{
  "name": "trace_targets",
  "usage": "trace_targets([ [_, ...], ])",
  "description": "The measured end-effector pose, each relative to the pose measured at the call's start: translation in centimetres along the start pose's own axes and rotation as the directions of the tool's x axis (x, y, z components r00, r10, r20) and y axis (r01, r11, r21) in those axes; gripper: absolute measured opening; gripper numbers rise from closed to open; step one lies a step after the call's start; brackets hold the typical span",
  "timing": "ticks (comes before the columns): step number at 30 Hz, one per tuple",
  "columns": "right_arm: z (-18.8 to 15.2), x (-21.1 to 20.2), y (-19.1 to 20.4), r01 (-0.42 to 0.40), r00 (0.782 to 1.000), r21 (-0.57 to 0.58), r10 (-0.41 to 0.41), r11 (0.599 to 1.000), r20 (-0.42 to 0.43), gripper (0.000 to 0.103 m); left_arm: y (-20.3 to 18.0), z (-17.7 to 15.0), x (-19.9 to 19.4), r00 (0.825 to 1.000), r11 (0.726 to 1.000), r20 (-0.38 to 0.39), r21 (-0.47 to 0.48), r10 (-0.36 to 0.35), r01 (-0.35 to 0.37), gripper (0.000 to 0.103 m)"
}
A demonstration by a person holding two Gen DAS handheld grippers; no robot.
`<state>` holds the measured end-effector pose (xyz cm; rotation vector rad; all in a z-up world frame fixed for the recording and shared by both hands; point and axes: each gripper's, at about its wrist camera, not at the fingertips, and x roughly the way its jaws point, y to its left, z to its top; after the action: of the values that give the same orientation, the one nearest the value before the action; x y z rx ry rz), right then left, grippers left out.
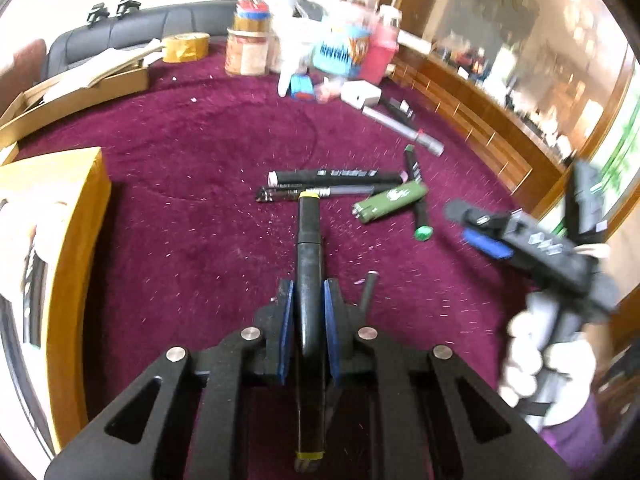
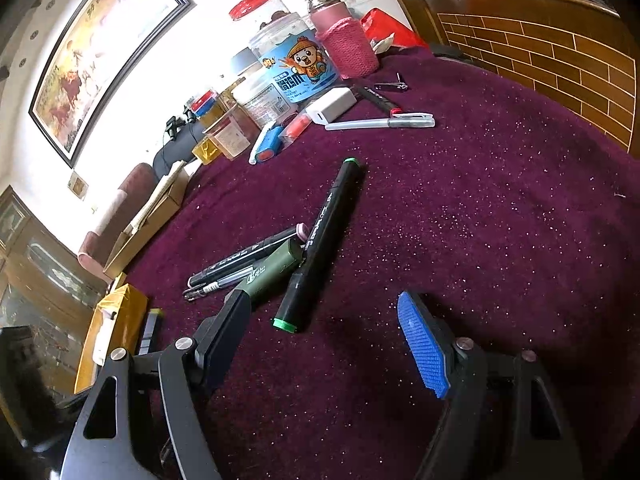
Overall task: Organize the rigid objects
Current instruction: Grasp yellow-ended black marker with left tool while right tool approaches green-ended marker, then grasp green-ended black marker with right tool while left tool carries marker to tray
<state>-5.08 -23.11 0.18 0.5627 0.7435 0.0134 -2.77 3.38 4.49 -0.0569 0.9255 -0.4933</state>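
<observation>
My left gripper (image 1: 308, 312) is clamped on the yellow-capped black marker (image 1: 307, 256) above the maroon tablecloth's (image 1: 200, 208) near edge, so I'd keep it level toward the yellow box (image 1: 76, 216).

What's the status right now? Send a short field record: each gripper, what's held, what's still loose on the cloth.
left gripper: jaws shut on black marker with yellow end caps
right gripper: jaws open, nothing between them
surface: dark purple glittery cloth
loose pile: black marker with green end caps, olive green lighter, black marker with pink end cap, thin dark pen
pile contact: the green-capped marker lies against the lighter
left side: yellow box
</observation>
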Motion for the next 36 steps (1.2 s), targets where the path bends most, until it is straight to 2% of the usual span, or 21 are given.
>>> trace_targets([
  [4,0.5,0.2,0.0,0.005,1.000,0.005,-0.004,1.000,-0.023,0.071,0.9,-0.5,-3.5,0.996,0.997,0.071,-0.052,-0.062,0.066,0.012],
  [6,1.2,0.1,-0.4,0.007,0.999,0.054,-0.004,0.999,-0.048,0.071,1.3,-0.8,-5.0,0.991,0.995,0.108,-0.054,-0.080,0.087,0.012],
  [8,2.4,0.2,-0.6,0.002,0.998,0.091,0.003,0.996,-0.056,0.071,1.3,-1.0,-6.3,0.987,0.996,0.141,-0.042,-0.073,0.080,0.012],
  [10,3.7,0.6,-0.2,0.047,0.997,0.075,-0.042,0.996,-0.062,0.071,1.5,-1.3,-7.1,0.984,0.996,0.161,-0.040,-0.078,0.085,0.012],
  [12,5.2,1.5,0.9,0.112,0.992,0.017,-0.110,0.994,-0.057,0.061,1.7,-1.4,-7.4,0.982,0.993,0.162,-0.048,-0.094,0.103,0.012],
  [16,6.2,4.2,2.7,0.174,0.979,-0.071,-0.181,0.982,-0.099,0.040,1.9,-1.6,-7.9,0.981,0.994,0.174,-0.055,-0.086,0.097,0.012],
  [18,6.1,6.1,3.4,0.247,0.956,-0.136,-0.264,0.959,-0.130,0.023,2.2,-1.7,-7.9,0.981,0.993,0.173,-0.066,-0.083,0.096,0.012],
  [19,6.0,6.4,3.3,0.247,0.955,-0.139,-0.265,0.959,-0.131,0.022,2.4,-1.7,-8.0,0.982,0.993,0.172,-0.071,-0.078,0.091,0.012],
  [21,5.8,6.2,3.0,0.277,0.948,-0.140,-0.294,0.951,-0.121,0.013,2.9,-1.9,-8.2,0.982,0.993,0.174,-0.082,-0.072,0.087,0.012],
  [31,2.9,3.0,2.4,0.285,0.941,-0.223,-0.316,0.932,-0.120,0.013,5.8,-2.6,-8.7,0.981,0.982,0.180,-0.161,-0.069,0.098,0.012],
  [33,2.7,2.3,1.9,0.256,0.949,-0.186,-0.283,0.949,-0.136,0.013,6.3,-2.8,-9.1,0.981,0.980,0.181,-0.174,-0.064,0.096,0.012],
  [36,2.4,0.3,0.6,0.172,0.972,-0.086,-0.183,0.981,-0.146,0.013,7.3,-3.3,-10.2,0.980,0.978,0.192,-0.191,-0.045,0.083,0.012],
])
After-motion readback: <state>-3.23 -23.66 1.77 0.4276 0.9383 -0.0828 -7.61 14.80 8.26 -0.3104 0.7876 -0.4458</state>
